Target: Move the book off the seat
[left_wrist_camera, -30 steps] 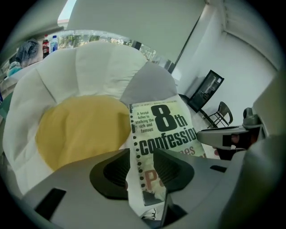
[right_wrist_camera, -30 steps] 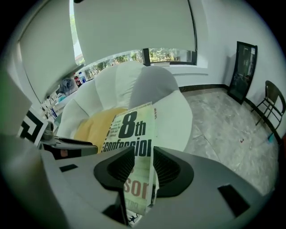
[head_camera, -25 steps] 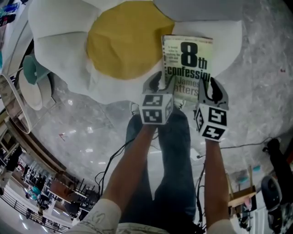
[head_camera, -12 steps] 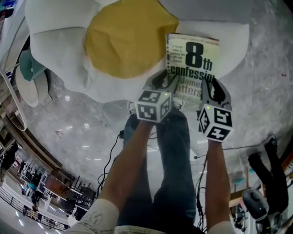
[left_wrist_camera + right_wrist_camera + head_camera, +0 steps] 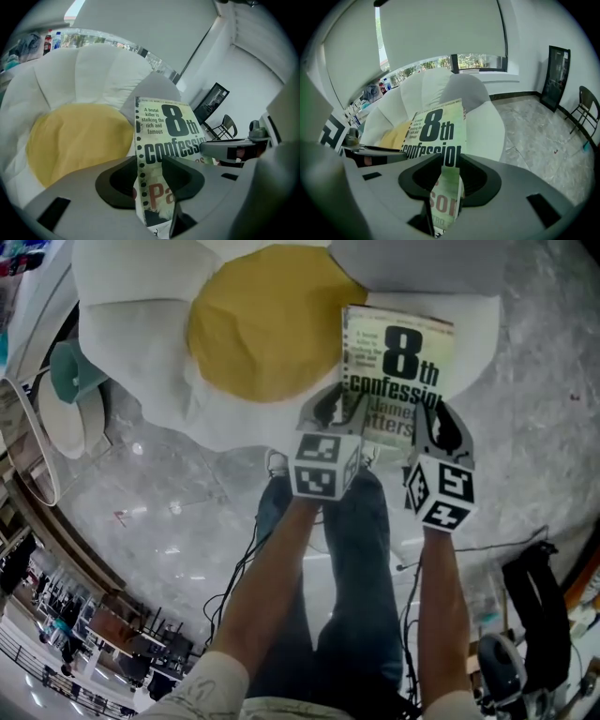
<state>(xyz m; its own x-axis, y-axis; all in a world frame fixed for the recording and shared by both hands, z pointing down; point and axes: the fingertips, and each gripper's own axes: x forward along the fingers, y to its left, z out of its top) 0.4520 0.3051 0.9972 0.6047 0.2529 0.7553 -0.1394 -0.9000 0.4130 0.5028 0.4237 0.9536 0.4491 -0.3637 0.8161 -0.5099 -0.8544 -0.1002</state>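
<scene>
Gripping the book (image 5: pixel 398 371) along its near edge, the left claw (image 5: pixel 339 411) and the right claw (image 5: pixel 437 426) each have it pinched between their jaws. The left holds the corner by the spine and the right holds the other corner. The left claw's jaws have just been closing a little further on the cover, and both gripper views show the pads pressed on the paper. The book is tilted up towards the person. Its far end hangs over a white petal of the flower-shaped seat (image 5: pixel 141 343), just beside the yellow centre cushion (image 5: pixel 267 320). Whether that far edge rests on the petal or floats clear of it cannot be told. The grasp looks done and the lift looks begun, but the book is not yet off the seat. What is left is carrying it clear of the petals and setting it down elsewhere, and only the marble floor (image 5: pixel 548 409) shows nearby.
</scene>
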